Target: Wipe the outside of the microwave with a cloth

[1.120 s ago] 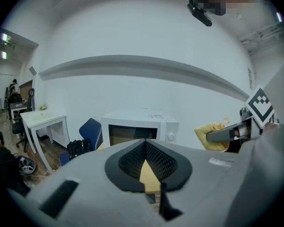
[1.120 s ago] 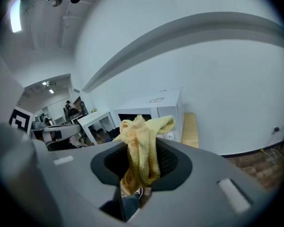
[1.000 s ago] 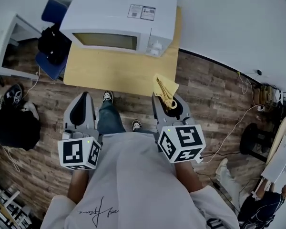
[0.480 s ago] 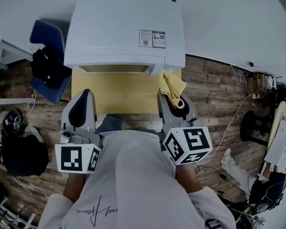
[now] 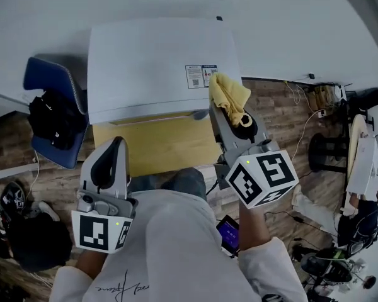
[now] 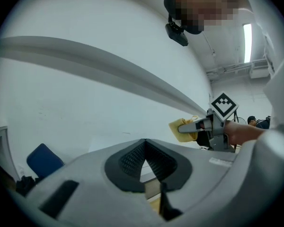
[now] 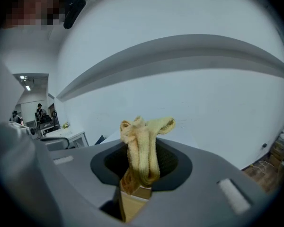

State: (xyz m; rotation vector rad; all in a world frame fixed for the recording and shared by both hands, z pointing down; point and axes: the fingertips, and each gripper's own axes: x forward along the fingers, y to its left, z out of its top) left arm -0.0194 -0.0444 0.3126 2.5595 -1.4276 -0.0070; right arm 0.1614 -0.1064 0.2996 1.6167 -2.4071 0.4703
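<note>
The white microwave (image 5: 154, 61) stands on a yellow wooden table (image 5: 157, 140), seen from above, with a label sticker (image 5: 200, 76) near its top's right edge. My right gripper (image 5: 230, 112) is shut on a bunched yellow cloth (image 5: 229, 95), which lies at the microwave's top right front corner. In the right gripper view the cloth (image 7: 142, 145) sticks up from between the jaws of the right gripper (image 7: 141, 171). My left gripper (image 5: 113, 146) hovers over the table's front left, below the microwave; its jaws meet with nothing between them in the left gripper view (image 6: 144, 162), where the cloth (image 6: 182, 126) also shows.
A blue chair (image 5: 47, 80) holding a black bag (image 5: 50, 118) stands left of the table. Cables run over the wooden floor (image 5: 283, 124) at the right, near a black stand (image 5: 327, 150). A small lit screen (image 5: 230, 231) shows by my right arm. A white wall is behind the microwave.
My right gripper has carried the cloth up from the table's front edge to the microwave's top right corner. The head view has moved over the microwave. The left gripper has barely shifted.
</note>
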